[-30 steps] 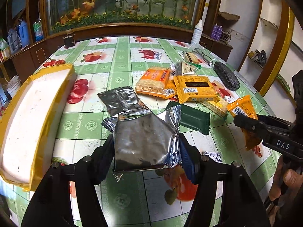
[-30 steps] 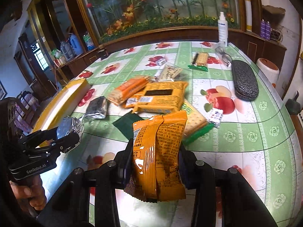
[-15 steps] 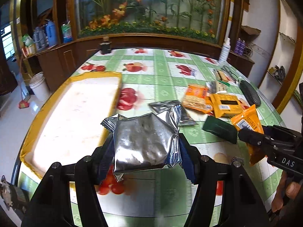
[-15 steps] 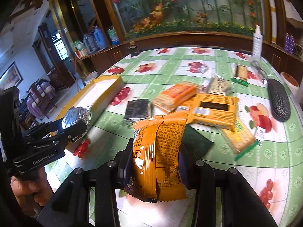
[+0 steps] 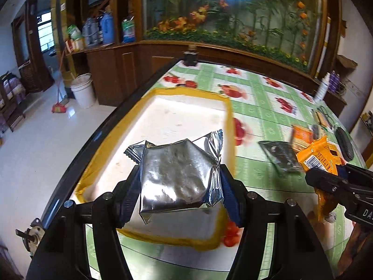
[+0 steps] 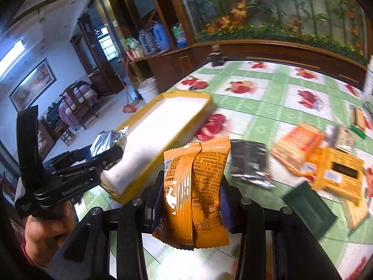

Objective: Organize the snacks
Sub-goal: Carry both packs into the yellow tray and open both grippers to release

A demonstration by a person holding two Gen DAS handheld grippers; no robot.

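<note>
I have the left gripper [image 5: 180,182] clamped on a crinkled silver foil snack packet [image 5: 177,175], hanging above the near end of the shallow white tray with the yellow rim [image 5: 160,91]; the right gripper [image 6: 190,200] has its fingers closed on an orange plastic snack pouch [image 6: 194,193], just beside the tray's long edge and not yet over it; the remaining wrappers lie on the green fruit-print table [image 6: 268,116] on the far side of the tray from my left gripper. To do this well, I judge I should lower each packet well inside the rim before letting go; set them flat and side by side; keep the two grippers apart.
</note>
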